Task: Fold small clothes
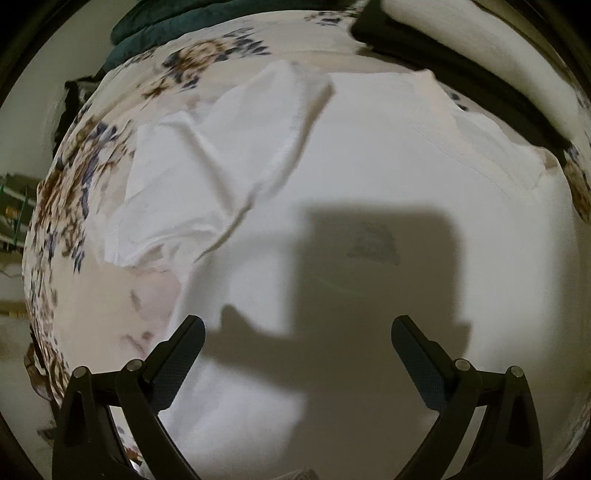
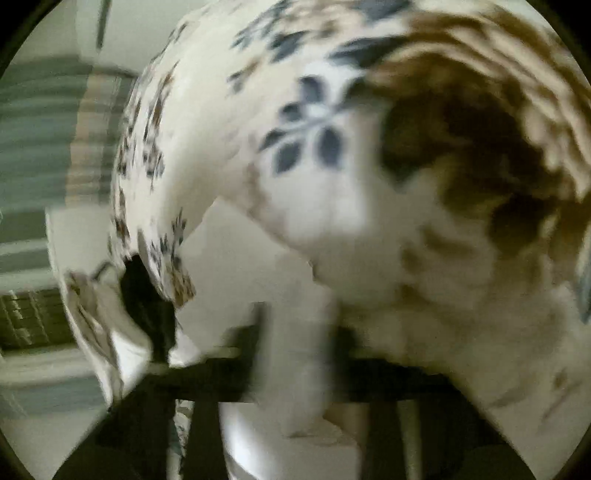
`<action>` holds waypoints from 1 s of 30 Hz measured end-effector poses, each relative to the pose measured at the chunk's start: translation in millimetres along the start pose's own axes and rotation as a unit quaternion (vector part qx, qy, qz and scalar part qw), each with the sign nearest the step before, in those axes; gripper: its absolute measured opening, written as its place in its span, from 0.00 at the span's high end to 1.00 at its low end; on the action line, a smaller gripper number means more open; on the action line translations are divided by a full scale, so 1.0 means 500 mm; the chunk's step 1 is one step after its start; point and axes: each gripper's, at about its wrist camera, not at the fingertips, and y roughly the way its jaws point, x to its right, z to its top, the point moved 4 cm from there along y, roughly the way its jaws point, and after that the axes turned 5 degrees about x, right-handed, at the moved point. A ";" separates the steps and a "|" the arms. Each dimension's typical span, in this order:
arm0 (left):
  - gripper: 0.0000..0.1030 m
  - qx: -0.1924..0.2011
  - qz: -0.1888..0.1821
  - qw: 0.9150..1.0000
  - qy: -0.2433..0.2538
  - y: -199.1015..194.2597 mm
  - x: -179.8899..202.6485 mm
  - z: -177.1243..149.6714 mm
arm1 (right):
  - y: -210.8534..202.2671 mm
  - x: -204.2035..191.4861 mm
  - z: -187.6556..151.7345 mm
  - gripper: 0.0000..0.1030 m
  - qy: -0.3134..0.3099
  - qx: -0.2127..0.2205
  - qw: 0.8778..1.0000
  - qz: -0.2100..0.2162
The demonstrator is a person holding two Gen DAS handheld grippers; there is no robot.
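A white garment lies spread over a floral bedsheet, one sleeve folded across its left side. A faint grey print shows through the cloth. My left gripper points down just above the garment's near part and is open, with nothing between its fingers. The right wrist view is badly blurred. There my right gripper looks shut on a strip of white cloth, close over the floral bedsheet.
A dark green cloth lies at the bed's far left edge. A dark blurred shape crosses the far right corner. The bed's edge drops to the floor at the left, with striped furniture beyond.
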 end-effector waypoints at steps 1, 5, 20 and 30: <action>0.00 -0.001 -0.001 1.000 -0.006 -0.001 -0.013 0.001 | -0.003 -0.016 -0.004 0.92 -0.015 0.009 1.000 -0.006; 0.00 0.004 0.003 1.000 -0.029 -0.013 -0.069 -0.005 | -0.027 -0.143 -0.054 0.94 -0.151 0.044 0.987 -0.040; 0.00 0.013 0.048 0.996 -0.071 -0.030 -0.306 -0.054 | 0.121 -0.267 -0.587 0.65 -0.534 -0.148 0.825 -0.107; 0.00 0.023 0.063 0.992 -0.108 -0.013 -0.418 -0.028 | 0.031 -0.258 -0.502 0.45 -0.486 -0.099 0.856 -0.146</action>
